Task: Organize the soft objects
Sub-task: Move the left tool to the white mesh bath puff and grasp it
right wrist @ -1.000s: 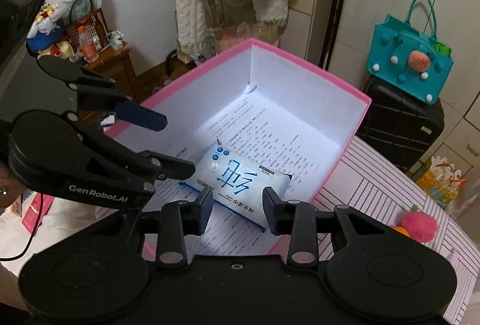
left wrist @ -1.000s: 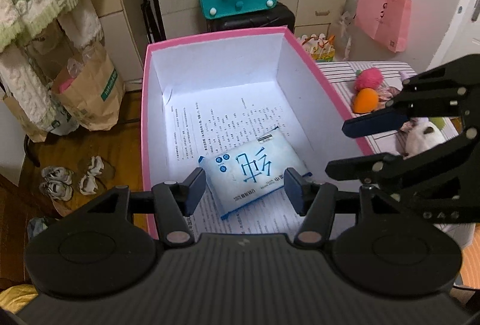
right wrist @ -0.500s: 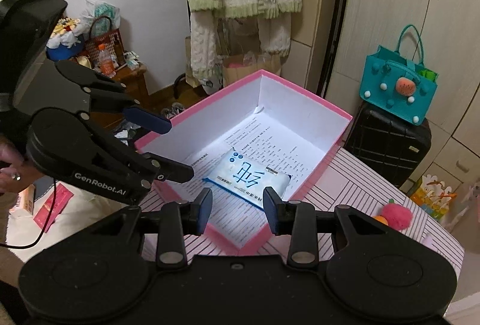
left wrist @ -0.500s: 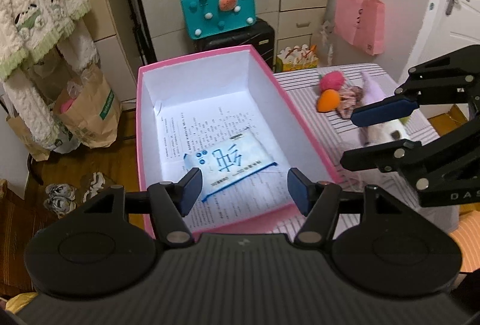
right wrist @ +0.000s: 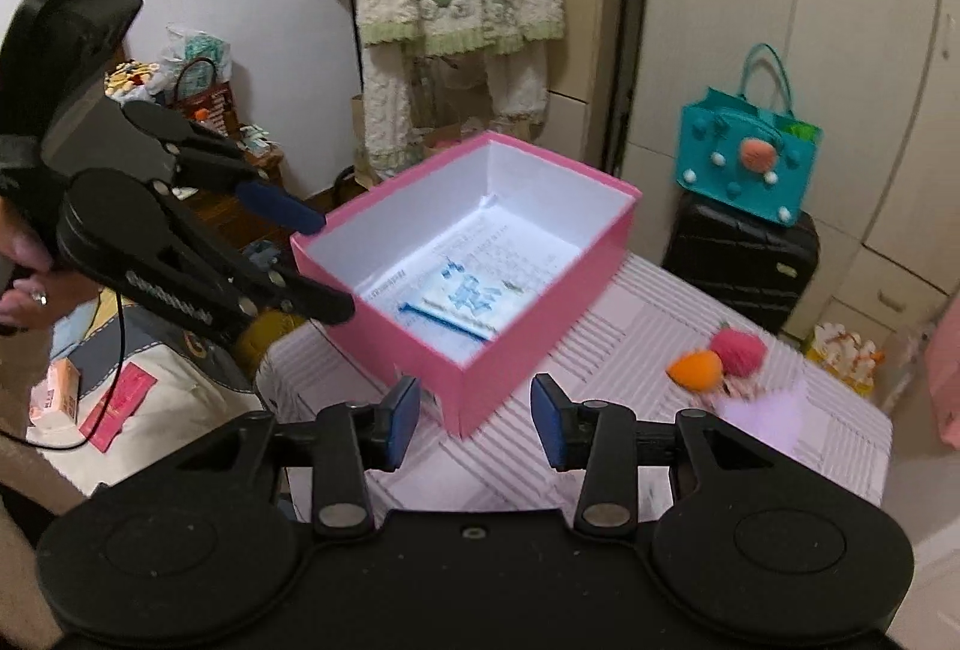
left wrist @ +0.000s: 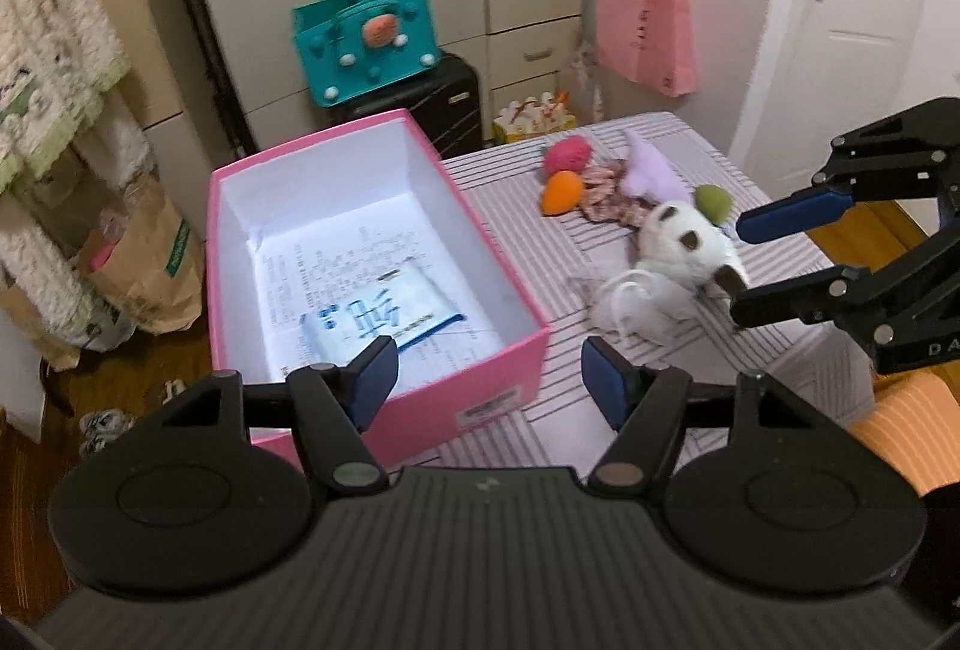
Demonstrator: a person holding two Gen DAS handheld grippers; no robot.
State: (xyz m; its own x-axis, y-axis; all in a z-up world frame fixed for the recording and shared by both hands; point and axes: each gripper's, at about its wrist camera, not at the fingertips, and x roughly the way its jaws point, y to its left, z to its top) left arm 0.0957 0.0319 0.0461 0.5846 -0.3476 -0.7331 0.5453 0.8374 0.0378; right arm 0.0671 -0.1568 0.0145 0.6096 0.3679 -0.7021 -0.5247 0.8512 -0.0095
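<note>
Your left tool (left wrist: 489, 380) hangs above the near corner of the pink box (left wrist: 510, 362), its two blue-padded fingers (left wrist: 375, 371) spread wide with nothing between them. Your right tool (right wrist: 474, 419) is held above the striped desk (right wrist: 600, 470) just short of that box's near corner, jaws likewise apart and empty; in the left view it reaches in from the right, close to the white plush toy (left wrist: 684, 245).

Writing: the right tool's body shows the letters "DA" at the frame edge in the left view. The wipes pack (left wrist: 375, 317) carries a large blue Chinese character, too blurred to read, and smaller print I cannot tell. A white label (left wrist: 489, 407) on the box's front wall is illegible.

Count: one pink box, holding one wipes pack on a printed sheet (left wrist: 354, 260). On the desk, well apart from the box, lie one pink ball (left wrist: 567, 155), one orange ball (left wrist: 561, 191), one green ball (left wrist: 713, 203), one lilac cloth (left wrist: 648, 167), one patterned fabric piece (left wrist: 612, 206) and the plush toy.

Behind: one teal tote (left wrist: 363, 41) on a black suitcase (left wrist: 432, 101), one pink bag (left wrist: 648, 29).
</note>
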